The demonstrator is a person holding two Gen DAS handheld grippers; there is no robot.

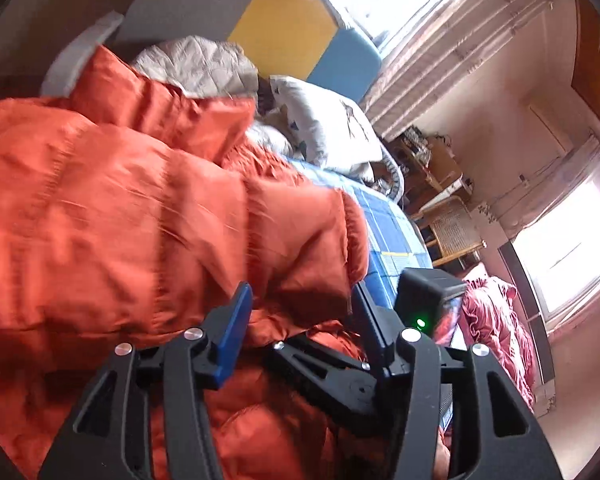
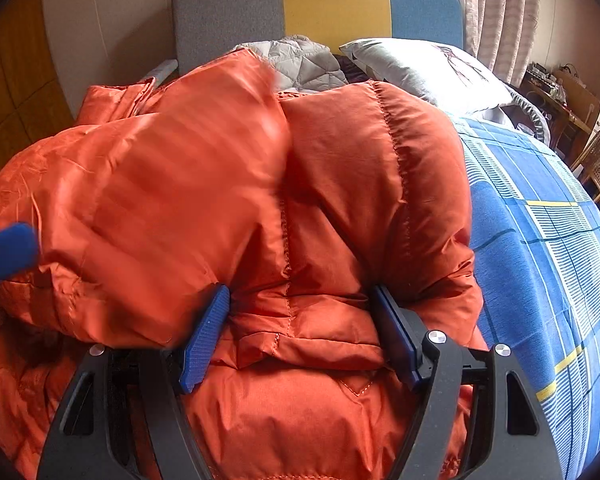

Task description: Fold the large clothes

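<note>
We see an orange down jacket (image 2: pixel 228 184) heaped on a bed with a blue checked sheet (image 2: pixel 540 216); it fills the right wrist view from 9 to 1 o'clock. The right gripper (image 2: pixel 300 304) stands with its blue fingers (image 2: pixel 204 336) spread, a thick fold of the jacket lying between them without being pinched. The left gripper (image 1: pixel 300 296) is likewise released, its fingers (image 1: pixel 234 328) apart over the jacket (image 1: pixel 140 208). At 12 o'clock lie a grey quilted garment (image 2: pixel 300 60) and a pillow (image 2: pixel 420 68) against the headboard (image 2: pixel 332 4).
</note>
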